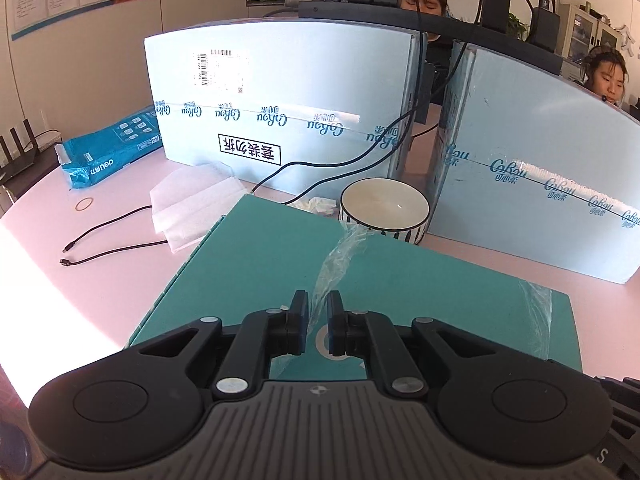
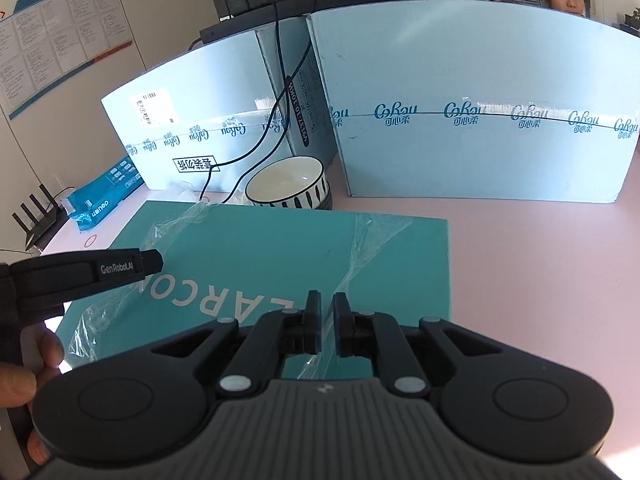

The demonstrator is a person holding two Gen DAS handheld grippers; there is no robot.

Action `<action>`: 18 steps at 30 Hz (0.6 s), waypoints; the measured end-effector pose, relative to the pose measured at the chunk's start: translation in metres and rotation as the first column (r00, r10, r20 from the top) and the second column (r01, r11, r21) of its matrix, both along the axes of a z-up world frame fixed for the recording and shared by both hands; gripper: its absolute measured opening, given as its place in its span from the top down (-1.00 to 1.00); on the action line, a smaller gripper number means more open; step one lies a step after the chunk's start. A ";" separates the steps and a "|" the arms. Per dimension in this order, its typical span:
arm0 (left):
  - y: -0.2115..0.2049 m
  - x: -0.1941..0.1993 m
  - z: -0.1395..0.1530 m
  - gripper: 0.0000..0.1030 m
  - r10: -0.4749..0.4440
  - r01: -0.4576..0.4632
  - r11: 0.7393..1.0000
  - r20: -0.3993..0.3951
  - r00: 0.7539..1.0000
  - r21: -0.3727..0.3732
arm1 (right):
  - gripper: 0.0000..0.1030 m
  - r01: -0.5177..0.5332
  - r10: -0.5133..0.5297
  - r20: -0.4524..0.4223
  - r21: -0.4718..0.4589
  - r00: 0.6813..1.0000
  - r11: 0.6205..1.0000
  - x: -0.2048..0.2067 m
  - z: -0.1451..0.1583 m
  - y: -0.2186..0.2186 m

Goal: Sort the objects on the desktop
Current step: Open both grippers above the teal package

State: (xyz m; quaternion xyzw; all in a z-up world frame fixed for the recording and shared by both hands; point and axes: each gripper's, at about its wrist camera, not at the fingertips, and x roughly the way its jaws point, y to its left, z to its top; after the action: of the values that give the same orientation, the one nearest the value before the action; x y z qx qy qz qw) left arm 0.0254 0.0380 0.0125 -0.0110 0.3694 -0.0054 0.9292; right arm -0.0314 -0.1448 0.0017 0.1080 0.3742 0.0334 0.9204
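Observation:
A flat teal box [image 1: 256,264] with loose clear tape lies on the pink desk [image 1: 80,280]. Behind it stands a white bowl with dark stripes [image 1: 384,208]. My left gripper [image 1: 318,312] hovers over the near part of the teal box, shut, with nothing between its pads. My right gripper [image 2: 327,312] hangs over the same teal box [image 2: 280,248], also shut and empty. The bowl [image 2: 288,188] sits beyond the box's far edge. In the right wrist view the left gripper's body [image 2: 88,270] reaches in from the left, held by a hand [image 2: 24,384].
Two large pale blue cartons [image 1: 280,92] [image 1: 532,168] stand upright behind the bowl. White foam sheets [image 1: 192,208], a black cable [image 1: 112,244], a rubber band [image 1: 85,203] and a blue deli packet [image 1: 108,148] lie at the left. A crumpled tissue [image 1: 318,205] lies by the bowl. Two people sit behind the cartons.

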 end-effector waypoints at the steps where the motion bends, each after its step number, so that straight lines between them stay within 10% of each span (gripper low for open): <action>1: 0.003 0.001 0.000 0.88 -0.004 0.004 1.000 0.000 1.000 0.001 | 0.78 -0.002 0.002 0.000 -0.010 1.000 1.000 0.001 0.000 0.003; 7: 0.009 0.004 0.001 0.75 -0.008 0.008 1.000 -0.008 1.000 -0.013 | 0.77 -0.021 0.022 0.003 -0.062 1.000 0.998 0.007 0.000 0.011; 12: 0.010 0.006 0.007 -0.17 -0.009 0.009 1.000 0.017 1.000 -0.029 | 0.77 -0.028 0.029 0.011 -0.083 1.000 0.996 0.009 -0.001 0.015; 18: 0.006 0.011 0.007 -0.24 -0.037 0.038 0.999 0.022 0.999 -0.029 | 0.77 -0.057 0.060 0.021 -0.094 0.998 0.994 0.016 -0.005 0.016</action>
State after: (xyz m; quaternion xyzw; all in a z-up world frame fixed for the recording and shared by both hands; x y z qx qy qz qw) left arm 0.0360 0.0439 0.0199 -0.0179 0.3596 -0.0283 0.9325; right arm -0.0156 -0.1291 -0.0029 0.0536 0.3676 0.0442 0.9274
